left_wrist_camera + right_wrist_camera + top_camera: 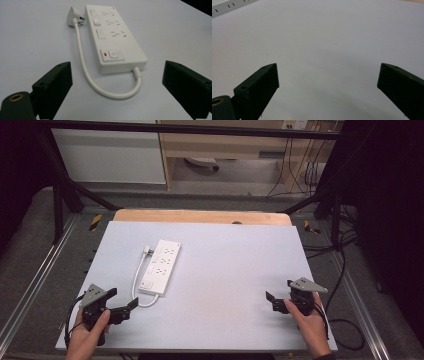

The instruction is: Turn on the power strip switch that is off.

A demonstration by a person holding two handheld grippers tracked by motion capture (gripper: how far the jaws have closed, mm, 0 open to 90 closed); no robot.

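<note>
A white power strip [161, 266] lies on the pale grey table top [230, 270], left of centre, with its short white cable [135, 285] looping back to its plug [146, 251]. In the left gripper view the strip [115, 37] has a red-lit switch at its near end, and the cable [82, 57] runs to the plug [73, 15]. My left gripper [122, 298] [117, 68] is open, just short of the strip's near end, touching nothing. My right gripper [280, 290] [328, 68] is open over bare table at the right. A corner of the strip [227, 8] shows far off.
A wooden board edge [200, 216] runs along the table's far side. Black frame posts [57, 205] stand at the back corners. Dark cables [345, 320] lie on the floor to the right. A hand holds each gripper near the front edge.
</note>
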